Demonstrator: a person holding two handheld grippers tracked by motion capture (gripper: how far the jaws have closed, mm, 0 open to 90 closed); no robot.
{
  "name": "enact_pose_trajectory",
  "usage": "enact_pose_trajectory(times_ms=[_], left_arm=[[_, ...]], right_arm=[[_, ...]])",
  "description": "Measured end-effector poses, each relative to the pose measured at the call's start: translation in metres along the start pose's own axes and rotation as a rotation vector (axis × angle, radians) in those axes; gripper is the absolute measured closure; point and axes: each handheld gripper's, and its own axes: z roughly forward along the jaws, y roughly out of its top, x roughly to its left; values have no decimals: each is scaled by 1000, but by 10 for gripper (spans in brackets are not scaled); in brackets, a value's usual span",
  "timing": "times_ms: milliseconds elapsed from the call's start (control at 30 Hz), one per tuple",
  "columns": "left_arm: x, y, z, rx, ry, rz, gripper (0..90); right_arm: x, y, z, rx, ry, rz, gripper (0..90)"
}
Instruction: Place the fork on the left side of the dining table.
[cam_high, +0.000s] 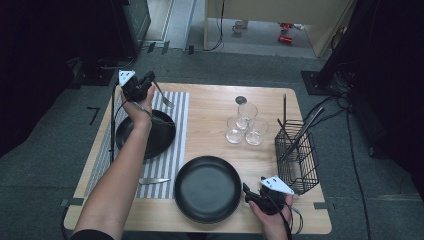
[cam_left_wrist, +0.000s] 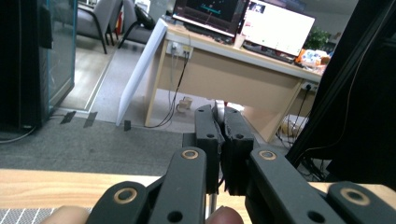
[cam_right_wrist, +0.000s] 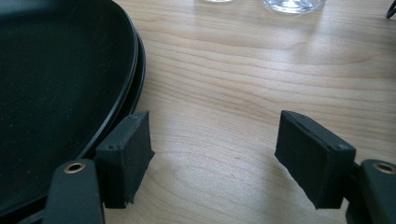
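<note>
I have the left tongs (cam_high: 145, 86) up in the upper left of the high view, pressed together on a fork (cam_high: 163, 95) whose tines point out over the far end of the striped placemat (cam_high: 177, 131); in the left gripper view the pads sit shut with the metal stem showing just below them and its tip just above. The fork is off the worktop (cam_high: 210, 120), hanging above the mat's upper edge, just past the black plate (cam_high: 159, 137) that sits on the mat. A knife (cam_high: 154, 180) already lies on the mat near its lower end, in the lower left of the frame, so I judge the place setting to be partly laid: plate and knife down, fork yet to be set. My right tongs (cam_high: 247, 191) rest low at the lower right, spread with nothing between them, one pad just beside the rim of the second black plate (cam_right_wrist: 56, 84) in the right gripper view. That plate sits on bare wood in the lower middle, not on a mat. Three drinking glasses (cam_high: 245, 127) cluster mid-right and a wire basket (cam_high: 298, 156) with utensils stands at the right edge; I reckon these remain to be distributed.
</note>
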Motion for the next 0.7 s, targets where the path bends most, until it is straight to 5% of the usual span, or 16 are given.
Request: enact_pose_trajectory(times_ms=[400, 700], left_arm=[[22, -11, -1, 25, 36, -19, 875], [42, -15, -6, 74, 74, -29, 789]], right_arm=[[0, 0, 0, 1, 0, 1, 273], [2, 0, 1, 4, 4, 4, 272]])
